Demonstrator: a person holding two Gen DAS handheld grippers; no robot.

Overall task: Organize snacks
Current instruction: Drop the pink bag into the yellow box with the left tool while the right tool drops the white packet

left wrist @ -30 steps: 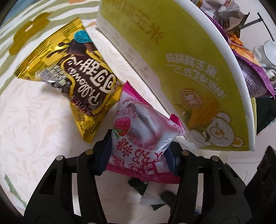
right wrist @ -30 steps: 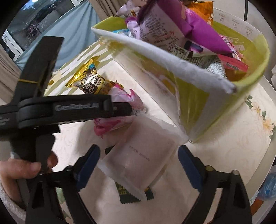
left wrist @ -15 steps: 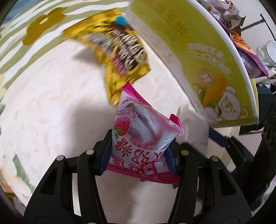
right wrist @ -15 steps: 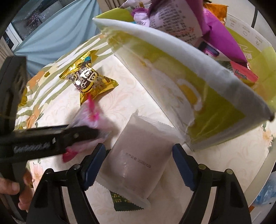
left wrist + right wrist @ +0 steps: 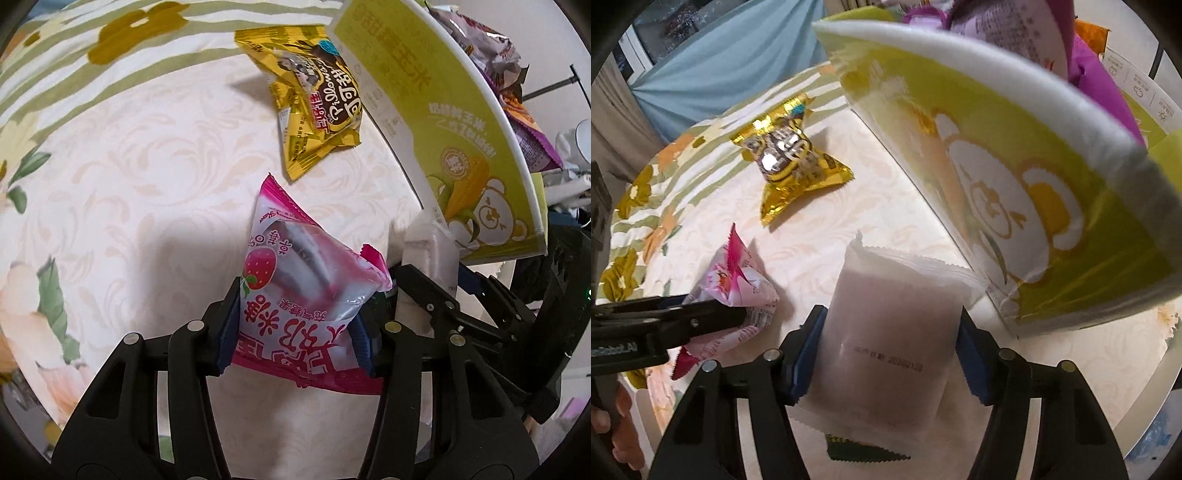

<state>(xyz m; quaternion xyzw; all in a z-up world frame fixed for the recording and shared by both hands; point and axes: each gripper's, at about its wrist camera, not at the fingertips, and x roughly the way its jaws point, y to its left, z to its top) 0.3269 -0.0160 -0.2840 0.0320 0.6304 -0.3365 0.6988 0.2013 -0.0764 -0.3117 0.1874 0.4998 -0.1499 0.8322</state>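
Between your right hand-held gripper's (image 5: 890,350) jaws, which have just been closing, the white packet (image 5: 886,332) on the desk (image 5: 129,184) is now pinched. Your left hand-held gripper (image 5: 295,332) has carried its clamped pink strawberry packet (image 5: 299,280) leftward. The green box's (image 5: 1015,206) wall looms close right; open desk lies left, beyond the gold packet (image 5: 317,99).

The right gripper (image 5: 890,349), jaws just closing, pinches a white packet (image 5: 886,332). Left: the left gripper (image 5: 738,317) holding a pink packet (image 5: 738,284). Far: gold packet (image 5: 786,162); right: green box (image 5: 1015,192).
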